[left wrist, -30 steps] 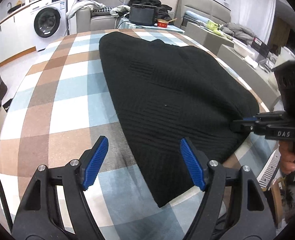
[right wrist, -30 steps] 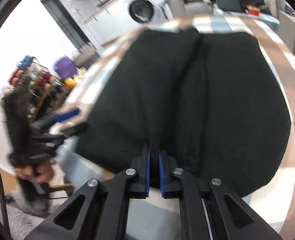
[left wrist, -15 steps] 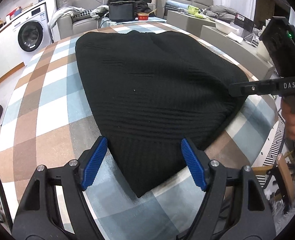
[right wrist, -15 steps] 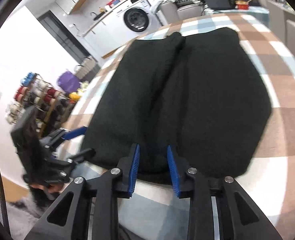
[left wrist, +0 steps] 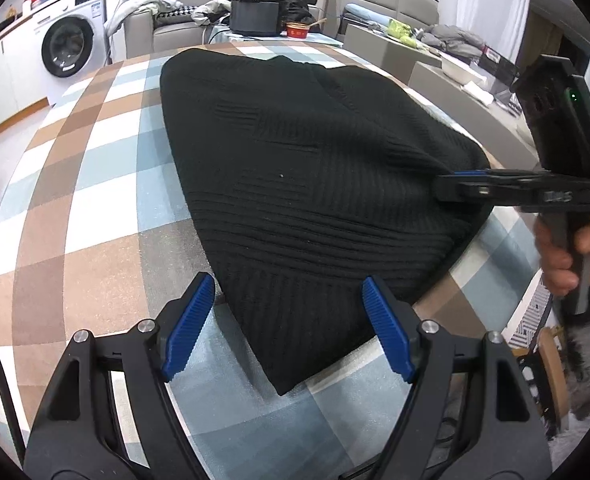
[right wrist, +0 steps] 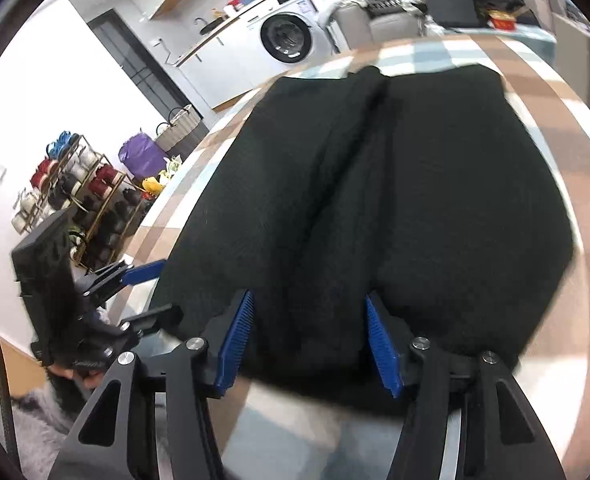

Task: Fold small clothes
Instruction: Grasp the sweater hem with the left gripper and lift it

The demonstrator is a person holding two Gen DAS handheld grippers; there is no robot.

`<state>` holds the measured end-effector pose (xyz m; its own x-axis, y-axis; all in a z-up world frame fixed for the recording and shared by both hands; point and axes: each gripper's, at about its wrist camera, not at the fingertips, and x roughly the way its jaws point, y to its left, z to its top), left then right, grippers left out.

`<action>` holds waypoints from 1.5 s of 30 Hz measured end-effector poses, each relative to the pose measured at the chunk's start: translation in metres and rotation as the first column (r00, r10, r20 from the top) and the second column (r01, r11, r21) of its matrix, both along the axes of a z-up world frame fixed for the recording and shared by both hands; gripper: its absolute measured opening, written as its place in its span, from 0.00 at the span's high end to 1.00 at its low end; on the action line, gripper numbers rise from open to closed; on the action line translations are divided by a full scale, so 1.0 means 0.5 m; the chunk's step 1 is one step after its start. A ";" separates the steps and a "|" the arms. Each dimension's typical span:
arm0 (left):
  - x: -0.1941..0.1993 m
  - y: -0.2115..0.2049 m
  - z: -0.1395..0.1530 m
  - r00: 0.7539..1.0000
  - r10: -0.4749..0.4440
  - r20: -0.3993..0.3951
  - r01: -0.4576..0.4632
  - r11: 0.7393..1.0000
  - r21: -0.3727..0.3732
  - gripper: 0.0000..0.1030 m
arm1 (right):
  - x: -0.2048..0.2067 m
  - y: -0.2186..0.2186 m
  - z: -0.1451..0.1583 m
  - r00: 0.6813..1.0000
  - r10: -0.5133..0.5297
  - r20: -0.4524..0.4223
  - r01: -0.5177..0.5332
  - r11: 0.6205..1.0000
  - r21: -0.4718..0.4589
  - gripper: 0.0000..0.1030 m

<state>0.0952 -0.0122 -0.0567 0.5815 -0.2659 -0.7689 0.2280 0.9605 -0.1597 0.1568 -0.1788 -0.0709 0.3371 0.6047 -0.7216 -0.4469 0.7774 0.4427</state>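
Black ribbed knit lies closest to us: the black garment [left wrist: 315, 184] is spread flat on the checked desk [left wrist: 95, 208], its near corner reaching between the blue pads of our left claw [left wrist: 287, 328]. That claw stands spread wide and touches nothing, hovering just above the cloth's corner. To our right, our right claw [right wrist: 309, 340] sits at the garment's near hem; its jaws are opening, with a bunched ridge of knit between the pads, which no longer seem to press on it, so we judge the fabric has been let go. A soft crease runs away from that claw up the middle of the garment.

As we read it, we are laying the piece flat before a fold. To do this well, we should let the right claw come fully clear before lifting it, so the knit is not dragged, then take the near corner with the left claw low and square to the hem. Farther off stand a washing machine [left wrist: 69, 46] and a sofa [left wrist: 375, 4] heaped with clothes.
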 end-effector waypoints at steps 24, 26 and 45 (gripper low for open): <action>0.113 0.009 -0.014 0.999 0.048 -0.014 -0.049 0.993 -0.104 0.78 | -0.021 -0.117 0.053 0.977 -0.154 0.149 0.175 0.975 -0.135 0.55; 0.120 0.012 -0.011 0.998 0.058 -0.011 -0.059 0.992 -0.110 0.82 | -0.007 -0.133 0.047 0.968 -0.195 0.160 0.223 0.958 -0.178 0.55; 0.044 0.179 -0.003 0.969 0.247 0.020 -0.245 0.966 -0.078 0.93 | -0.005 0.023 -0.006 0.996 -0.015 0.092 0.033 0.979 -0.201 0.66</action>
<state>0.1172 0.0772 -0.0584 0.6581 -0.1681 -0.7339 -0.0079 0.9732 -0.2299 0.1544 -0.1672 -0.0739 0.4187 0.4407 -0.7940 -0.4579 0.8575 0.2345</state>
